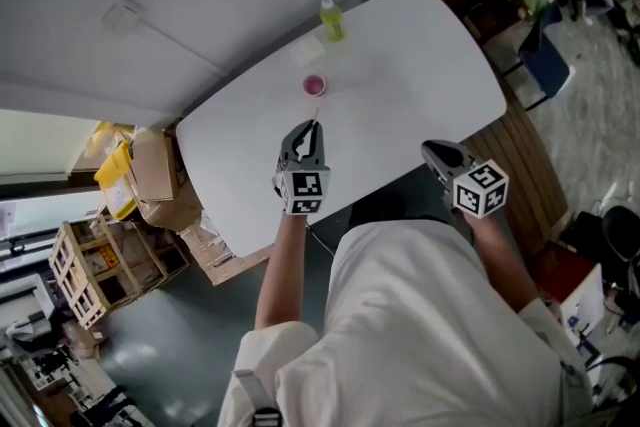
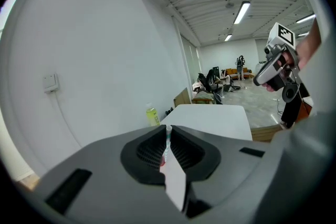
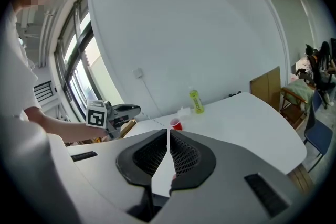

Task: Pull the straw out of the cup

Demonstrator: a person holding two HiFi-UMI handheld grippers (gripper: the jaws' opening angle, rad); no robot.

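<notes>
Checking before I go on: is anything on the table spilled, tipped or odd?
Nothing stands out. The red cup and green bottle stand upright on the white table, no spill shows, and the left gripper holds the straw.

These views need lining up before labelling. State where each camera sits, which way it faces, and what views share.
Head view: on the person's head, facing steeply down at the white table; shows torso, both forearms, left gripper, right gripper.
Left gripper view: on the left gripper, facing along jaws shut on the straw, toward the bottle; right arm shows.
Right gripper view: on the right gripper, along shut empty jaws toward the red cup; left forearm shows.
Shared: every view shows table and bottle.
</notes>
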